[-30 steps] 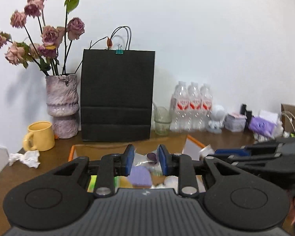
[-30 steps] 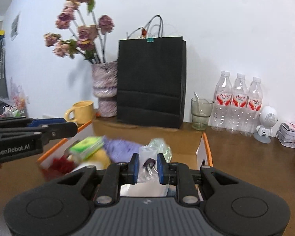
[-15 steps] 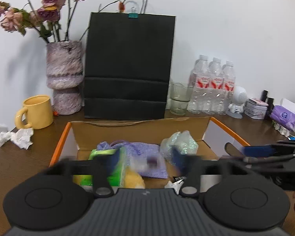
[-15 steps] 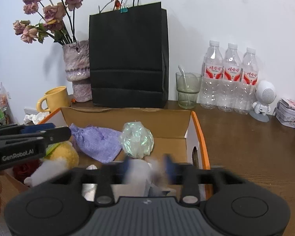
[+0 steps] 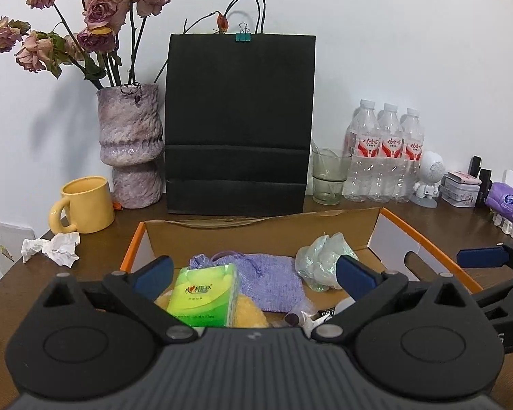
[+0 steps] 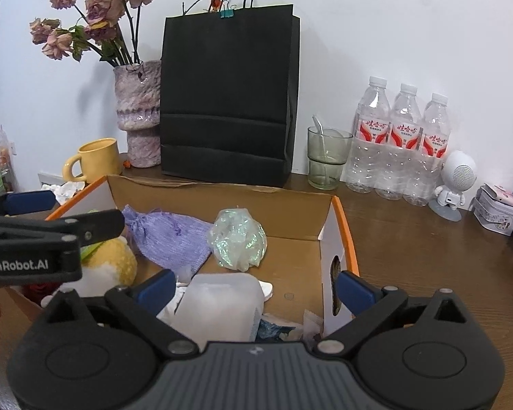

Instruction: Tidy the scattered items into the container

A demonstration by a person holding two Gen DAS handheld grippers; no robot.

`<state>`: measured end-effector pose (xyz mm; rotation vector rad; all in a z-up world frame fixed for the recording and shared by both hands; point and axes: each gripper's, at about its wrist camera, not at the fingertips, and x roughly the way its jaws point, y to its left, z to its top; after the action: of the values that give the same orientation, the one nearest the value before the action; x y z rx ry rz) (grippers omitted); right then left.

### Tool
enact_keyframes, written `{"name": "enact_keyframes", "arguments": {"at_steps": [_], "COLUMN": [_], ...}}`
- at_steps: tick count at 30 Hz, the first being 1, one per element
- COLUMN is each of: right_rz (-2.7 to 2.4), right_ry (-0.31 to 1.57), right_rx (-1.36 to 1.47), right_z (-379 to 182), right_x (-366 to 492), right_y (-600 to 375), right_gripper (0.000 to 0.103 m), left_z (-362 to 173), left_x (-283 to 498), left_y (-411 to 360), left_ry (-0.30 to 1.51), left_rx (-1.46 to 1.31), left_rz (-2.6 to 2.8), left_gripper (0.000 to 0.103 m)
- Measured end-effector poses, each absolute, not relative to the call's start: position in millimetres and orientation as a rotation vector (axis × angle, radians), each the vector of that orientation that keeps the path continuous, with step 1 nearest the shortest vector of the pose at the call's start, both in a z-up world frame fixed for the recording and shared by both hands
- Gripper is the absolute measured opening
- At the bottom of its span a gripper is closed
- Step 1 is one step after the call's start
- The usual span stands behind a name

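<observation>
The cardboard box (image 5: 424, 239) with orange edges holds a green tissue pack (image 5: 205, 295), a purple pouch (image 5: 270, 276), a shiny wrapped ball (image 5: 321, 263) and a yellow plush (image 5: 248, 316). My left gripper (image 5: 253, 275) hangs over the box's near left part, its jaws opening; the tissue pack lies below them, untouched. My right gripper (image 6: 254, 290) hovers over the box's near right part, jaws opening too. Under it a frosted white packet (image 6: 219, 304) lies loose, clear of both pads. The pouch (image 6: 167, 235) and ball (image 6: 237, 237) lie further in. Each gripper shows in the other's view.
Behind the box stand a black paper bag (image 5: 239, 123), a vase of dried roses (image 5: 130, 157), a yellow mug (image 5: 85, 205), a glass (image 5: 328, 177) and three water bottles (image 5: 386, 157). Crumpled paper (image 5: 54, 247) lies left. A white robot figurine (image 6: 456, 181) and a tin (image 6: 499, 212) stand right.
Both grippers tipped downward over the box and went from shut to wide open, letting go of the small clear packet they held. The box's contents came into view.
</observation>
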<state>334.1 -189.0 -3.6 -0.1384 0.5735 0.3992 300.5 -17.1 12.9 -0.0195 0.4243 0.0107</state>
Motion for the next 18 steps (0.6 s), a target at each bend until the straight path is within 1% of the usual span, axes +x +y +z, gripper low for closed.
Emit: {"name": "enact_keyframes", "arguments": {"at_steps": [9, 18], "right_rz": [0.398, 0.352], "right_ry": [0.560, 0.482], "right_rx": [-0.156, -0.157], "right_z": [-1, 10], "right_x": [329, 279], "right_y": [-186, -191], "right_gripper": [0.101, 0.101], "left_z": [16, 18], "left_x": [294, 254], "left_y": [-18, 3], "left_ry": [0.423, 0.426], "left_rx": [-0.027, -0.083], "left_rz": [0.006, 0.018], "left_gripper": [0.103, 0.103]}}
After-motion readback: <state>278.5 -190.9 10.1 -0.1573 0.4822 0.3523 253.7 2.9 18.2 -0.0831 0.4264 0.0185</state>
